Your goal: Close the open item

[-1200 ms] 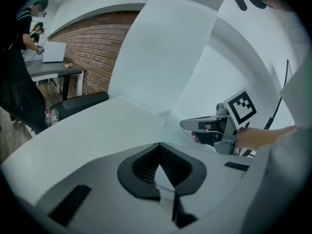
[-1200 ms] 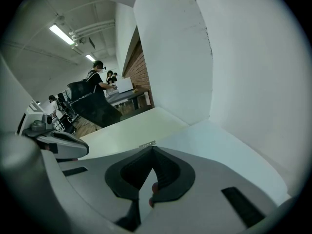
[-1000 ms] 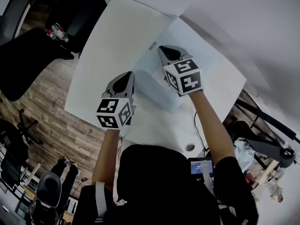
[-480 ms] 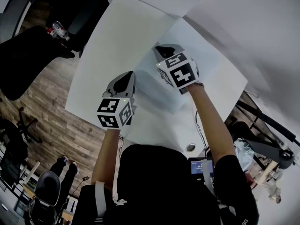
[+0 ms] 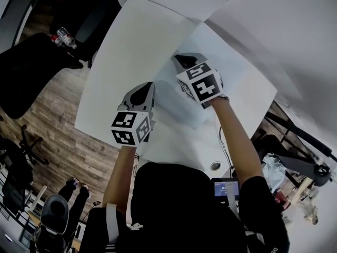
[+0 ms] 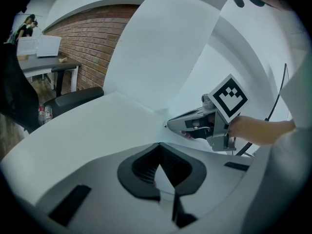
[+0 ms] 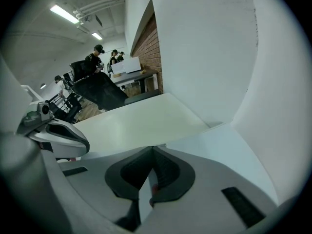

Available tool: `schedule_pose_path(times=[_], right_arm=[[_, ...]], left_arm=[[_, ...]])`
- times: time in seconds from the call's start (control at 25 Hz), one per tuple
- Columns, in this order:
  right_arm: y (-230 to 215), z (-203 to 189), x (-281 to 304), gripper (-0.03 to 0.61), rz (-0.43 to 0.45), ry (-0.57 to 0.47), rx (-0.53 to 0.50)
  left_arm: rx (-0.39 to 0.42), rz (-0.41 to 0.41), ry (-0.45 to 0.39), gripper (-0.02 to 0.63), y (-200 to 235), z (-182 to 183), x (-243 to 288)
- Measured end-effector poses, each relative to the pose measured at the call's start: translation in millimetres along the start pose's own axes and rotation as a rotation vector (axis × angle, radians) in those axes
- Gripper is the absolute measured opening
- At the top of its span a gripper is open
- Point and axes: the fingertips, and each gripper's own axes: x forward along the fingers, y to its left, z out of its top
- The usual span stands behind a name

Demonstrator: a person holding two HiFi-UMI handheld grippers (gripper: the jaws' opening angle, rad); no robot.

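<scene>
The white box (image 5: 178,103) sits in the middle of the table (image 5: 126,57), and its big flap (image 6: 161,48) stands up on the far side, at about 1 o'clock, so the box is open. The right gripper (image 5: 181,60) is at the box's 12 o'clock edge and the left gripper (image 5: 142,91) is at its 9 o'clock side, and both have their jaws pressed together with nothing between them. With jaws like that they can only push, so I think the flap may slip off a smooth tip and pop back up, or a hard push may slide the light box away toward 12 o'clock.
</scene>
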Motion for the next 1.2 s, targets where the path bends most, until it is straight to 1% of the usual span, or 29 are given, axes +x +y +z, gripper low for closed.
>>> schedule_pose_path(times=[0.2,0.32,0.44,0.64,0.8,1.0,1.2], right_arm=[[-1,0,-1,0.037,-0.022,-0.002,0.018],[0,-1,-4,0.037,-0.038,-0.005,0.008],[1,1,-12,0.035,-0.055,-0.025,0.021],[-7,-13,-26,0.037,-0.086,-0.033,0.073],[-11,-28,-43,0.037,-0.112,-0.038,0.105],[-1,-42,-76,0.037,-0.130,-0.055,0.132],[1,-63,-116,0.037,-0.164,-0.090,0.161]], left_arm=[[0.008,-0.026,-0.035,0.012,-1,26,7],[0.030,-0.056,-0.033,0.012,-5,34,13],[0.027,-0.087,-0.027,0.012,-7,38,16],[0.038,-0.129,-0.014,0.012,-18,37,22],[0.054,-0.149,-0.021,0.012,-31,40,22],[0.069,-0.179,-0.035,0.012,-55,39,8],[0.109,-0.195,-0.042,0.012,-86,34,-9]])
